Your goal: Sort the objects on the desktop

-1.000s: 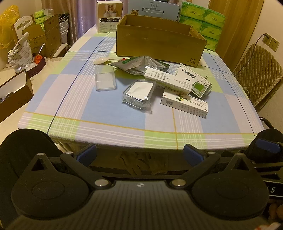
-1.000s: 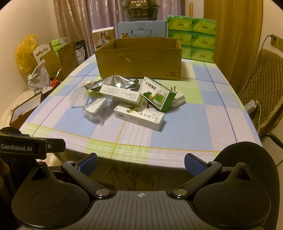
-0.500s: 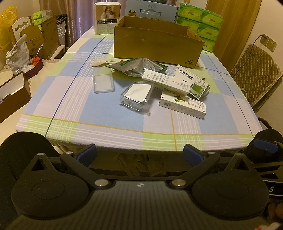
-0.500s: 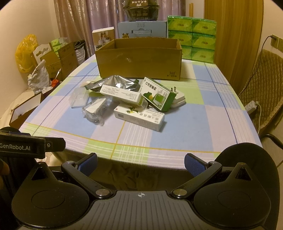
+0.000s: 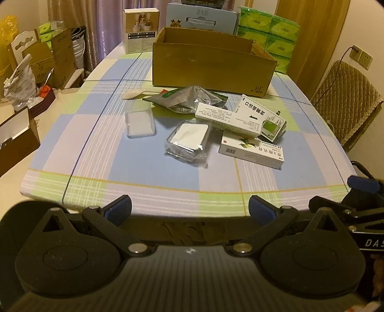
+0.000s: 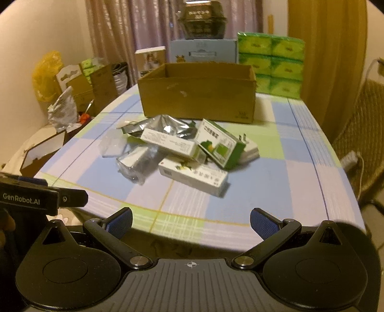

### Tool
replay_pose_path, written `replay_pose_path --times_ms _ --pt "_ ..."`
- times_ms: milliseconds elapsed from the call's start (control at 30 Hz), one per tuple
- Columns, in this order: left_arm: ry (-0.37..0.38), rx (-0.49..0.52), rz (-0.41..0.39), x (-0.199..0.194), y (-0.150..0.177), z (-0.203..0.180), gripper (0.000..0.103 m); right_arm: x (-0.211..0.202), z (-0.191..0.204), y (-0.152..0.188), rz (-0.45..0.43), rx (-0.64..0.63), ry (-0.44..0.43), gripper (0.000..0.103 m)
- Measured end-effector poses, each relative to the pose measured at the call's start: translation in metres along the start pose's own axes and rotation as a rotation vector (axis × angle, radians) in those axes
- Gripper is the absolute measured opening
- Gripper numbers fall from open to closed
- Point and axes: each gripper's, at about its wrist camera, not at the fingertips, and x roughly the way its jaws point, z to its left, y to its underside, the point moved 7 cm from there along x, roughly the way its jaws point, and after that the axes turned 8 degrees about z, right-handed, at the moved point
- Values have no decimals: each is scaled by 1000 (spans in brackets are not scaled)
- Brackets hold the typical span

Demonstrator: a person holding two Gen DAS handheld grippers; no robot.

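A pile of objects lies mid-table: a clear plastic case, a wrapped white box, a silver foil pouch, a long white medicine box, another white box, a green-and-white box, a white plug adapter and a white spoon. An open cardboard box stands behind them. My left gripper and right gripper hover open at the table's near edge, both empty.
The checked tablecloth covers the table. Green tissue packs, a blue box and a white carton stand at the back. A padded chair sits to the right; cartons and bags crowd the left floor.
Both grippers have moved forward toward the table, so the pile appears closer. Nothing on the table has shifted, and both stay open.
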Motion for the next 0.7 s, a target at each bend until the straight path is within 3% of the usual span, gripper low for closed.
replay_pose_path --times_ms 167,267,533,700 --pt "8 89 -4 4 -15 2 102 6 0 -14 -29 -89 -61 101" --pt "3 179 -15 8 -27 0 102 12 2 -24 -32 -188 -42 101" --pt "35 395 -10 30 -53 -2 102 42 2 -45 33 -416 -58 101" --pt "32 614 10 47 -66 -5 102 65 2 -47 101 -584 -99 101"
